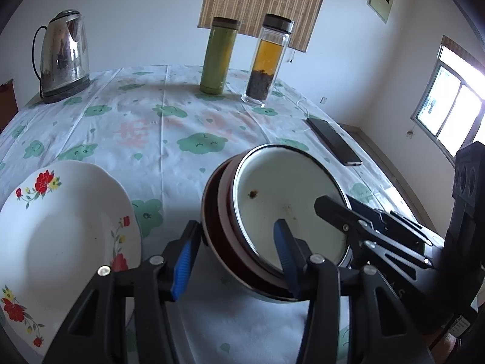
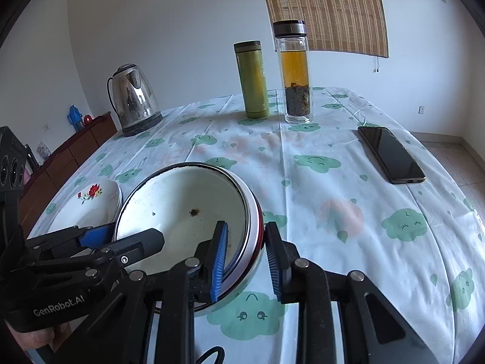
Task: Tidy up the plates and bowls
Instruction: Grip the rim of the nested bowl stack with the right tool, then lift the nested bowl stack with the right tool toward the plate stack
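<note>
A flowered plate point(image 1: 60, 236) lies beside the stained white bowl point(image 1: 288, 209); both the left claw point(image 1: 236, 261) and the right claw point(image 2: 247, 261) grip the bowl's rim, half closed.

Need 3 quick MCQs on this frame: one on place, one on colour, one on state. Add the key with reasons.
1. Where is the flowered plate?
A) on the floor
B) on the table, beside the bowls
C) inside the bowls

2. What colour is the flask?
A) red
B) green
C) black

3. The glass bottle is:
A) empty
B) lying on its side
C) upright, with amber liquid over dark leaves

Key:
1 B, the plate rests on the cloth left of the bowls in the left wrist view.
2 B, its body is green.
3 C, it stands capped, with liquid and leaves showing.
</note>
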A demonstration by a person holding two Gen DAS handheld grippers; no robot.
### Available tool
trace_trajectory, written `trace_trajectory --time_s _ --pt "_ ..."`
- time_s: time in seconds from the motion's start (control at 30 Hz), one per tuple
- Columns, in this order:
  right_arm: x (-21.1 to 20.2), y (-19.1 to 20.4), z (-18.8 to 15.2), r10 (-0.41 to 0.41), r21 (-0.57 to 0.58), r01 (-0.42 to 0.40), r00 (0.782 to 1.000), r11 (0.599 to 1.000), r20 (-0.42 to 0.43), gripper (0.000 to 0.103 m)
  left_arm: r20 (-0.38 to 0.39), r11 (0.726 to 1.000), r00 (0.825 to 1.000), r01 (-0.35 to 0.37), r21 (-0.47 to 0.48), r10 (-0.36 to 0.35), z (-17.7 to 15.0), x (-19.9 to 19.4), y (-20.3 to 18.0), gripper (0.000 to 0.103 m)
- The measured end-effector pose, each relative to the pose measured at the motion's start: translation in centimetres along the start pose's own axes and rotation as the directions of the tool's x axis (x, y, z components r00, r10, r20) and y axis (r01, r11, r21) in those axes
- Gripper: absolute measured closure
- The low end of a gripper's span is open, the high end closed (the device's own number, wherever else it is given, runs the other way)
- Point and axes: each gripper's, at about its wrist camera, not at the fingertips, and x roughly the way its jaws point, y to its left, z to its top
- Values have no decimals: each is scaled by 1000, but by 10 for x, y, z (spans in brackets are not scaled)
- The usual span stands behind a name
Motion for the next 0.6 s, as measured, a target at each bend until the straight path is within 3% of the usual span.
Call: trace_trajectory --time_s 0.6 --pt "-7 4 3 -5 2 5 1000 1000 15 76 7 999 1000 16 -35 -16 2 -5 3 55"
